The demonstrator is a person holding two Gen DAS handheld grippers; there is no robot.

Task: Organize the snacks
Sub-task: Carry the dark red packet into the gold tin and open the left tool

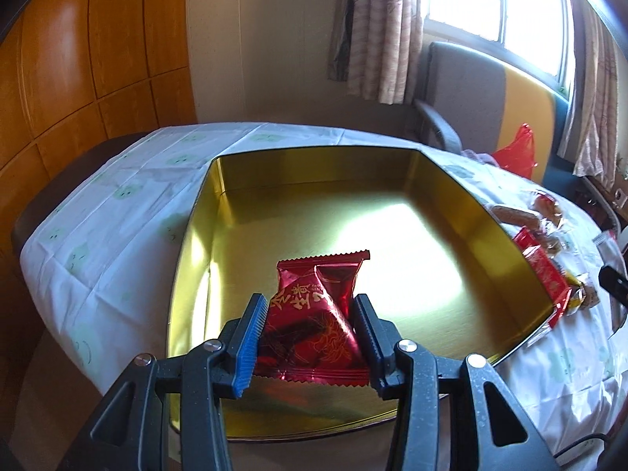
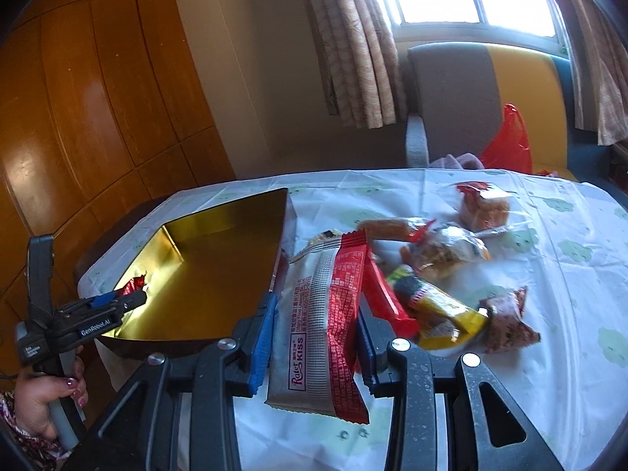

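Fingers of both grippers clamp packets lengthwise: left (image 1: 308, 316) red (image 1: 318, 314), right (image 2: 314, 327) white-red (image 2: 318, 322)

I'm seeing the gold tin (image 1: 443, 235) gleaming as polished, mirror-smooth metal. The red packet (image 1: 318, 314) is showing glossy, crinkled foil; the white-and-red Kiss wrapper (image 2: 318, 333) is looking like matt plastic film. The tablecloth (image 1: 117, 212) is appearing as thin creased sheeting, and the wardrobe (image 2: 98, 98) is shining like lacquered wood.

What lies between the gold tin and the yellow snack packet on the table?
In the right wrist view, the white-and-red Kiss packet, clamped by the right gripper, and a red packet lie between the gold tin and yellow packet.
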